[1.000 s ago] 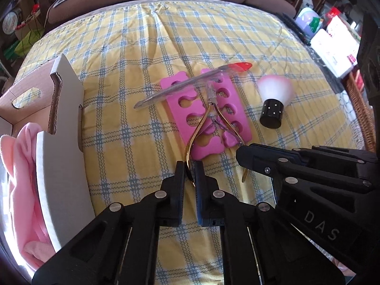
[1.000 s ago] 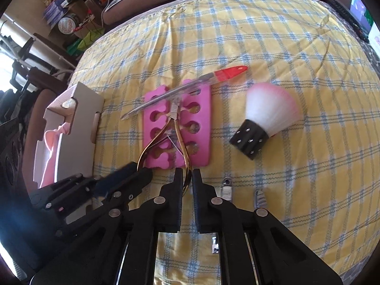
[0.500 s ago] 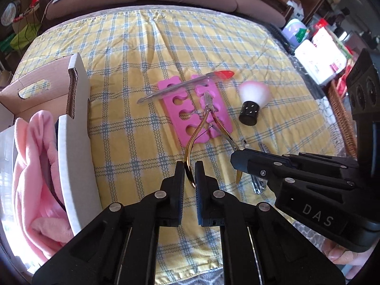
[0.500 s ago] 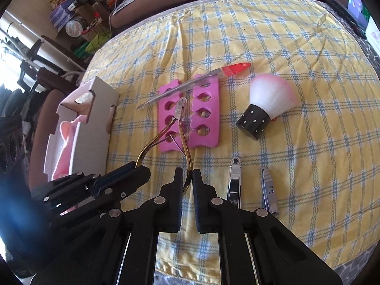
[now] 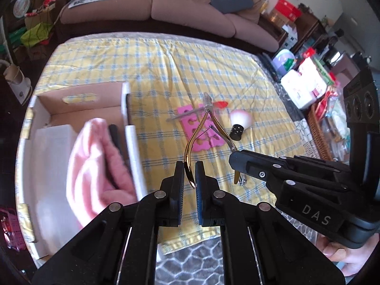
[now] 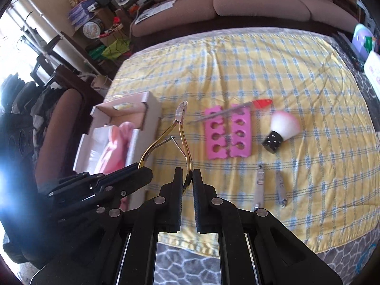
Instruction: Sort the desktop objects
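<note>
1. Yellow checked cloth is covering the work surface, with a sofa running along the top of both frames.
2. White cardboard box is sitting at the left of the left wrist view, already holding a pink towel (so some sorting looks done).
3. Pink toe separators are lying at frame centre, a nail file resting across them, a fluffy brush just right of them.
4. Gold cuticle nippers are hanging clear of the cloth, one handle in each tool.
5. Left gripper is pinching one handle, nearly fully closed; right gripper is clamping the other.
6. Two nail clippers are waiting at lower right; most items are still unsorted.
</note>
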The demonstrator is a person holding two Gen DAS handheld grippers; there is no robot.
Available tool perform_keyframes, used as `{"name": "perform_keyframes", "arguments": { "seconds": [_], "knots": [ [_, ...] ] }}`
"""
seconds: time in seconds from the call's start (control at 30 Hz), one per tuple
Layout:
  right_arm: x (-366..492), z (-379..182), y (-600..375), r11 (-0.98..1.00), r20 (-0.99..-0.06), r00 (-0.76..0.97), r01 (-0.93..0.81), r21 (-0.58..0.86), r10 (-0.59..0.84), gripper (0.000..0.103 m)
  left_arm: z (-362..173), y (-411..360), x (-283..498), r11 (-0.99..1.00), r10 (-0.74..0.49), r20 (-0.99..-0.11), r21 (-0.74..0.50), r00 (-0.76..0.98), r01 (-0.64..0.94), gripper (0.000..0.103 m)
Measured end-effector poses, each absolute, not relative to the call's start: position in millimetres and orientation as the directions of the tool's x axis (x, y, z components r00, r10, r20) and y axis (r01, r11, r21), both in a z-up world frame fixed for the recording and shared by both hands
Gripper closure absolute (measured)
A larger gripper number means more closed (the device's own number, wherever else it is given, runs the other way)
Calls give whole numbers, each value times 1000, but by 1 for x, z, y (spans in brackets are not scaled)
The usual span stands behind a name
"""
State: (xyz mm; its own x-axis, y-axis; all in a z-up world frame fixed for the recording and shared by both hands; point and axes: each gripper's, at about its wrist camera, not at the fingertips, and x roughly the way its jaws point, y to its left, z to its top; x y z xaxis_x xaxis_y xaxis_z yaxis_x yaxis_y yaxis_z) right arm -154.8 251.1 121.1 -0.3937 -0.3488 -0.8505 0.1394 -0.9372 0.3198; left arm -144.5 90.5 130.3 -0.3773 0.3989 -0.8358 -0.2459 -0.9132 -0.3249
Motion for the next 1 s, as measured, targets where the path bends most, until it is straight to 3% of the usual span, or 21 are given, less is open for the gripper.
{"name": "perform_keyframes", "arguments": {
  "seconds": [0.23, 0.5, 1.0],
  "knots": [
    [-143, 140, 179, -924, -843, -383, 217, 315, -377, 96, 152, 16, -122, -928, 372, -824, -314, -427, -202, 95],
    [-131, 129, 90, -900, -846, -337, 295, 321, -413, 95, 138, -59, -104, -937, 347, -832, -325, -434, -127, 95],
    [-125, 67, 31, -892, -882, -244, 319, 320, -404, 96, 79, -102, -97, -936, 344, -865, -347, -367, -61, 95]
  ]
}}
